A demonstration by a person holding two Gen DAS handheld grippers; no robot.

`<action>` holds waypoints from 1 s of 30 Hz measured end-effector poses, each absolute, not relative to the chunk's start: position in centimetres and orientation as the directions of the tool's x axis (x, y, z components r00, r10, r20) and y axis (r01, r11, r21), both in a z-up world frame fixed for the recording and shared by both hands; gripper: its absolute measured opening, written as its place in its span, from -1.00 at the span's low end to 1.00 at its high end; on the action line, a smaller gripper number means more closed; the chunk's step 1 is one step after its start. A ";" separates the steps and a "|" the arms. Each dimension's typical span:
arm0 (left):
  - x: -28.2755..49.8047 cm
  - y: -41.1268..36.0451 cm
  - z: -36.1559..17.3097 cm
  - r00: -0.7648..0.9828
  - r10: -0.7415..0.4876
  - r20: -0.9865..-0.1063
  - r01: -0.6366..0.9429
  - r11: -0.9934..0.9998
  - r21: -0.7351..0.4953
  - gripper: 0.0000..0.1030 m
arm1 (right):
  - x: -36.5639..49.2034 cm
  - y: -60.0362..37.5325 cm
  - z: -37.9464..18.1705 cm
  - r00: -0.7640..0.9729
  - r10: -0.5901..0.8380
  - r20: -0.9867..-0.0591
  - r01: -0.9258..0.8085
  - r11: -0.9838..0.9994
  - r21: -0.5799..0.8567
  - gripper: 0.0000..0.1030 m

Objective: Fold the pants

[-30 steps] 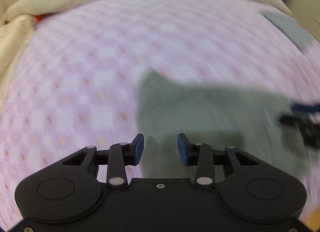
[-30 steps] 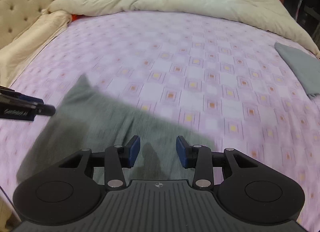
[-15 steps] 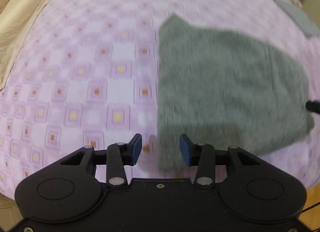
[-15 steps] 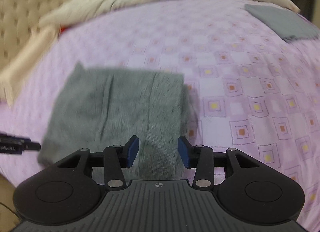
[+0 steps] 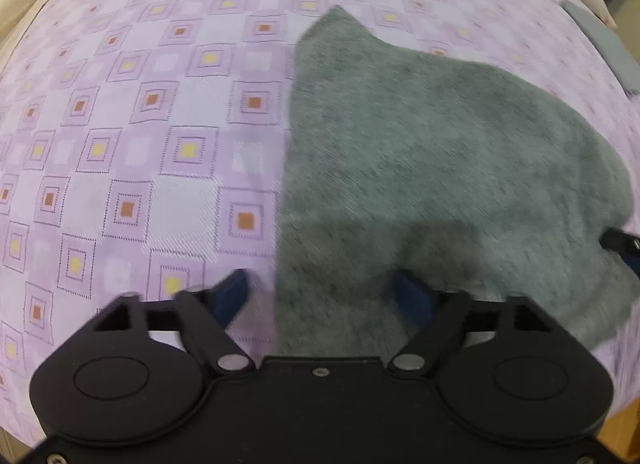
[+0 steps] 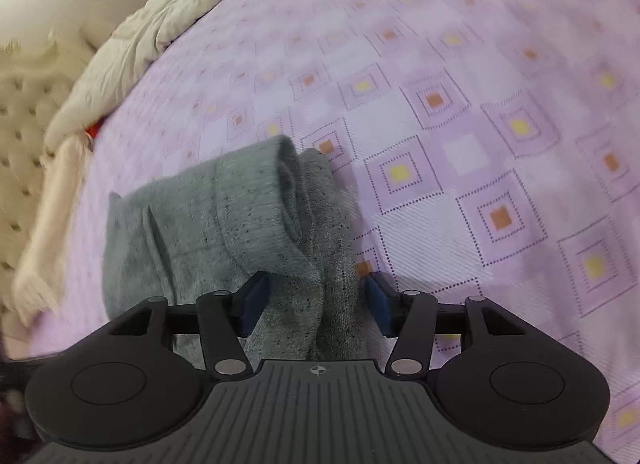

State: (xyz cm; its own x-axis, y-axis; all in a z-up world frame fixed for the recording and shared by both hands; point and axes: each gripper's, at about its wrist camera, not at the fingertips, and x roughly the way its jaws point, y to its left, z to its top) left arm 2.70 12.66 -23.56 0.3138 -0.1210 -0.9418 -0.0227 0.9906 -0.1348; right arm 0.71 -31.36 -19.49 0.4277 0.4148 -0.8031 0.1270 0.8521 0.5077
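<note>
- grey pants (image 5: pixel 432 168) lie folded in a compact slab on the bed (image 5: pixel 120 124), filling the right half of the left wrist frame, straight folded edge running down the centre; the purple checked sheet is bare to the left.
- left tool (image 5: pixel 326 298) low in the frame, jaws opening and already wide; one blue pad over the sheet, the other over the cloth, so the near corner sits between them but neither pad presses. reads as a let-go after laying the fold down.
- right tool (image 6: pixel 316 302) at lower centre of the right wrist frame, jaws opening too; a bunched ridge of grey cloth stands up between the pads, loose. looks released, not gripped.
- the hump and rolled lip of cloth at centre of the right wrist frame suggest the fold landed uneven on that side; probably wants smoothing.
- tip of the right tool shows at the right edge of the left wrist frame, at the cloth's far corner: each tool works one end of the same edge.
- cream duvet (image 6: pixel 132 44) pushed to the upper left, likely to keep the sheet free for folding.
- another folded grey piece (image 5: pixel 600 44) at upper right of the left wrist frame, well apart.
</note>
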 end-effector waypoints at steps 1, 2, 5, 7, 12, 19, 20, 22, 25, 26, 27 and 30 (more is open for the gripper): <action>3.0 13.0 -23.8 0.308 -0.134 -0.942 -0.030 0.988 -0.151 0.74 | 0.7 -31.6 -19.5 0.424 0.430 -0.797 0.123 0.844 0.522 0.01; 3.2 13.3 -24.0 0.305 -0.150 -0.941 -0.032 0.985 -0.167 0.74 | 0.7 -31.7 -19.5 0.420 0.447 -0.790 0.113 0.838 0.534 0.01; 3.5 13.5 -23.9 0.306 -0.158 -0.939 -0.023 0.985 -0.174 0.74 | 0.4 -32.6 -18.9 0.428 0.524 -0.736 0.087 0.787 0.611 0.03; 3.6 13.2 -23.9 0.306 -0.149 -0.940 -0.014 0.987 -0.161 0.78 | 0.2 -32.6 -18.9 0.434 0.521 -0.735 0.079 0.790 0.608 0.03; 4.6 12.5 -24.2 0.321 -0.139 -0.937 -0.035 0.987 -0.158 0.95 | 1.1 -32.0 -20.3 0.432 0.542 -0.721 0.054 0.783 0.620 0.17; 6.1 11.9 -25.1 0.327 -0.174 -0.929 -0.024 0.981 -0.192 1.00 | 1.1 -30.8 -19.6 0.418 0.520 -0.745 0.052 0.805 0.590 0.26; 6.2 12.0 -25.2 0.327 -0.181 -0.927 -0.021 0.980 -0.199 1.00 | 1.2 -30.7 -19.6 0.414 0.515 -0.751 0.061 0.807 0.587 0.26; 5.8 12.8 -25.0 0.325 -0.186 -0.927 -0.021 0.979 -0.204 1.00 | 1.4 -30.3 -19.5 0.408 0.491 -0.769 0.092 0.816 0.570 0.24; 5.8 12.7 -24.6 0.306 -0.195 -0.932 -0.030 0.976 -0.214 0.72 | 1.7 -28.9 -19.0 0.388 0.450 -0.804 0.083 0.852 0.517 -0.20; 5.7 12.7 -24.1 0.312 -0.224 -0.923 -0.016 0.970 -0.241 0.46 | 1.8 -28.4 -18.6 0.380 0.442 -0.813 0.058 0.865 0.498 -0.31; 5.4 12.7 -23.5 0.322 -0.290 -0.901 0.015 0.953 -0.301 -0.18 | 1.6 -27.9 -18.1 0.382 0.425 -0.821 0.045 0.878 0.476 -0.37; 4.3 11.9 -21.8 0.348 -0.287 -0.893 0.027 0.955 -0.296 -0.52 | 0.8 -26.6 -15.3 0.406 0.378 -0.832 -0.004 0.911 0.412 -0.48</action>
State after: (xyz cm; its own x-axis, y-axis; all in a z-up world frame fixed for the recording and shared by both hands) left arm 4.34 11.90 -21.77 0.3480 -0.2867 -0.8926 0.0269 0.9547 -0.2962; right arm 0.82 -26.58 -15.30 0.4062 0.3781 -0.8319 -0.0037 0.9111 0.4122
